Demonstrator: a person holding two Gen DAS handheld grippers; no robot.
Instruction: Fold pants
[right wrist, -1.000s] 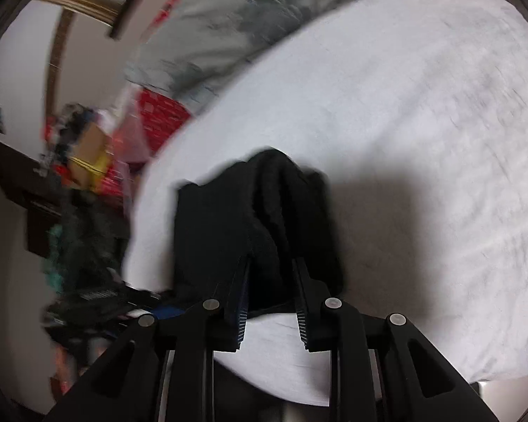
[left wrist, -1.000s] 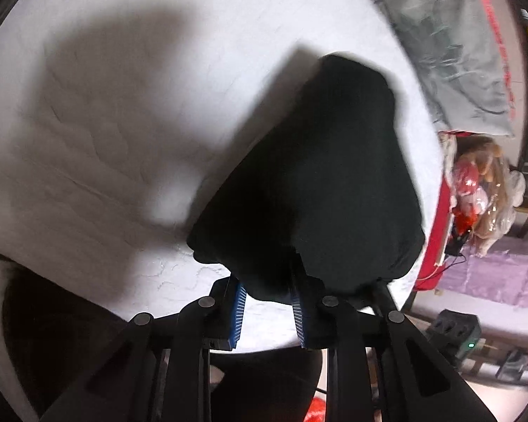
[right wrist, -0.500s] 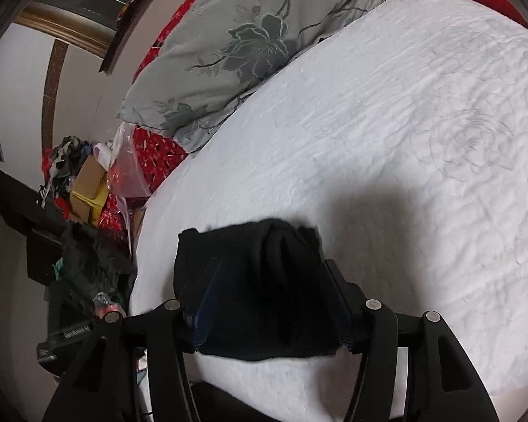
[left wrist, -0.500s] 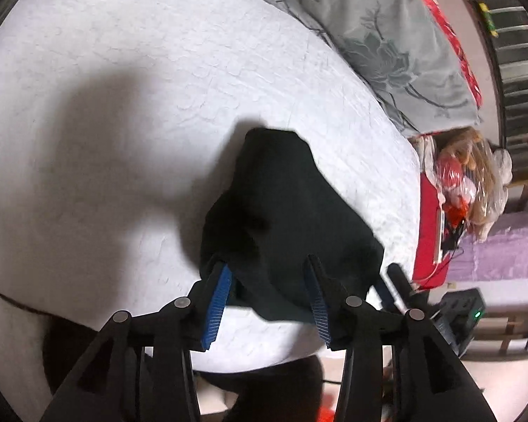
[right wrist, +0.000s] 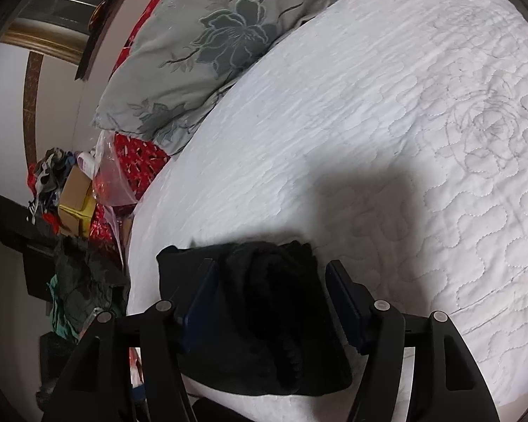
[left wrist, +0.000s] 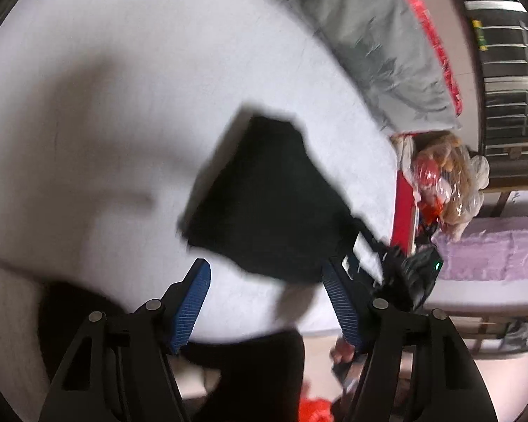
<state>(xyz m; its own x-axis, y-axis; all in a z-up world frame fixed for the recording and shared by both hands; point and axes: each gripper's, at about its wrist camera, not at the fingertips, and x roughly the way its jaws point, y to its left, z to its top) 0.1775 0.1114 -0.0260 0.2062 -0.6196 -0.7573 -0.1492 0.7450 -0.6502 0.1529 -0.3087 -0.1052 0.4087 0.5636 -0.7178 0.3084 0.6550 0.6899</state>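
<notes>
Your left hand-held gripper (left wrist: 265,297) had just been opening and stood spread at the bottom of its frame, nothing between its pads. Your right hand-held gripper (right wrist: 269,297) had likewise been opening, the black pants (right wrist: 260,320) between its jaws but apparently unpinched. They lay as a compact bundle at the white quilted bed's (right wrist: 369,123) near edge, lower centre; folding looked essentially finished.

A white quilted bed (right wrist: 387,112) carries a grey floral pillow (right wrist: 221,38) at its head. A cluttered shelf (right wrist: 63,190) stands beside it, under a barred window (left wrist: 507,81).
</notes>
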